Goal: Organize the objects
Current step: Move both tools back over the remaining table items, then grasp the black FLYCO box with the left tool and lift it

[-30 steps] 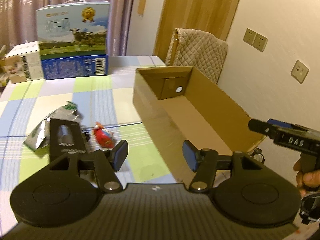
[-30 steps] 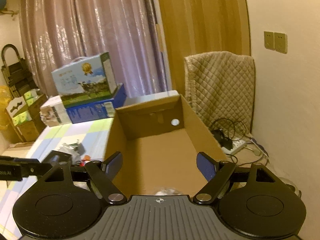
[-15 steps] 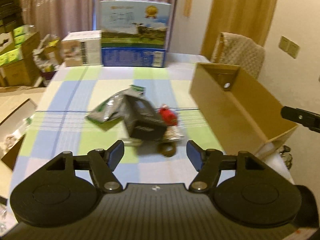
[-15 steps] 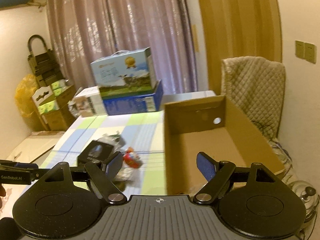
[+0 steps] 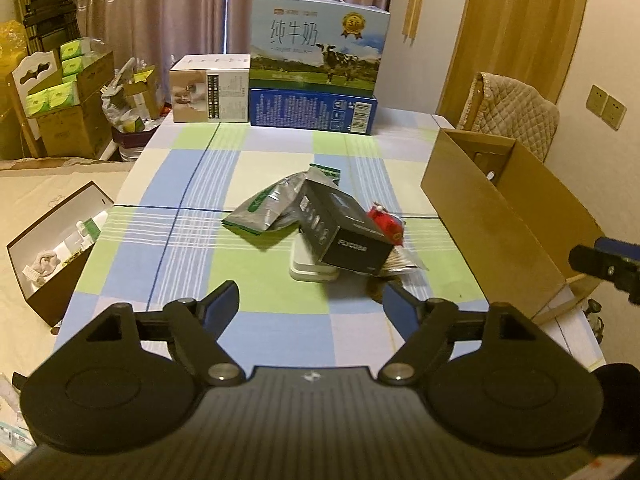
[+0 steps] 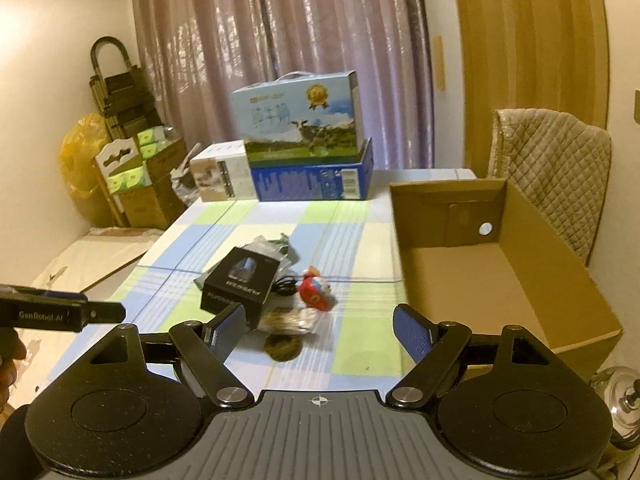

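The left gripper (image 5: 312,304) was held above the near edge of the table (image 5: 192,184), its blue-padded fingers (image 5: 222,306) spread wide with nothing between them. The right gripper (image 6: 320,328) was held over the same near edge, likewise spread and empty.

A small heap of things was seen around the middle of the checked tablecloth. At its left, a silver-and-green foil pouch (image 5: 266,206) lay flat. A black box (image 5: 346,232) was propped across the pouch, tilted, its near end resting on a white flat object (image 5: 312,270) (what this was could not be told). A red toy (image 6: 316,294) lay just beside the box on its right, with a clear packet (image 6: 288,320) of brownish contents in front of it and a dark round object (image 6: 282,346) nearest the table's front edge. A black cord (image 6: 286,282) was glimpsed between the box and the toy.

Along the right edge of the table, an open cardboard box (image 6: 560,280) stood, well apart from the heap, no contents visible in it. At the far edge, a milk carton (image 5: 318,58) was stacked on a blue box (image 5: 312,110), with a white box (image 5: 210,88) touching at their left.
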Demonstrator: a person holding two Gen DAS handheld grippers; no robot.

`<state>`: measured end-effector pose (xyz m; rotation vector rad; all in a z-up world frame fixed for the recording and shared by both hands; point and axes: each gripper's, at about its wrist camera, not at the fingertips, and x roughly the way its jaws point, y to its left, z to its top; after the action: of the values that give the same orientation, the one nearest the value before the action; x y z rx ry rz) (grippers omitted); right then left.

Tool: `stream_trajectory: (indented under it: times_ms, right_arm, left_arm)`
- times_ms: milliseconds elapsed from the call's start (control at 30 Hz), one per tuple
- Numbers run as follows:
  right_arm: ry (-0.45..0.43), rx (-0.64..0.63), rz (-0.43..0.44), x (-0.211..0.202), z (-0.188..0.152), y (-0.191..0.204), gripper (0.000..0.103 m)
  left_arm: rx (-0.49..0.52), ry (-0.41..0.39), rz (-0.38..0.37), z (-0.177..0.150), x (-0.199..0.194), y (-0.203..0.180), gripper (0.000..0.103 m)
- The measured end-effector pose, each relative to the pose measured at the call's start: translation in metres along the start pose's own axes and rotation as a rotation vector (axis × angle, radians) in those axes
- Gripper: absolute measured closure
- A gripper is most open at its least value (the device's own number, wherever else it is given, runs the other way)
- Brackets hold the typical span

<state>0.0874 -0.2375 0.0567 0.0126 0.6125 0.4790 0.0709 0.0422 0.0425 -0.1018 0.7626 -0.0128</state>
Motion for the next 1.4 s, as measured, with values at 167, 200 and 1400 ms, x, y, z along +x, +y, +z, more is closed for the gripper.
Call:
stream_trajectory:
  times_ms: [167,200,1400]
  right_arm:
    - [0.026,-0.024,0.017,0.012,-0.005,0.010,0.025]
    - [0.031,-0.029,0.021,0.014,-0.006,0.011,0.025]
    - [0.220,-0.012,0.069,0.154,-0.038,-0.013,0.043]
  left_arm:
    - [0.000,0.002,0.013,0.003,0.003,0.006,0.023]
    - [0.001,0.003,0.014,0.003,0.004,0.007,0.023]
    - [0.223,0.217,-0.007,0.058,0.190,-0.064,0.015]
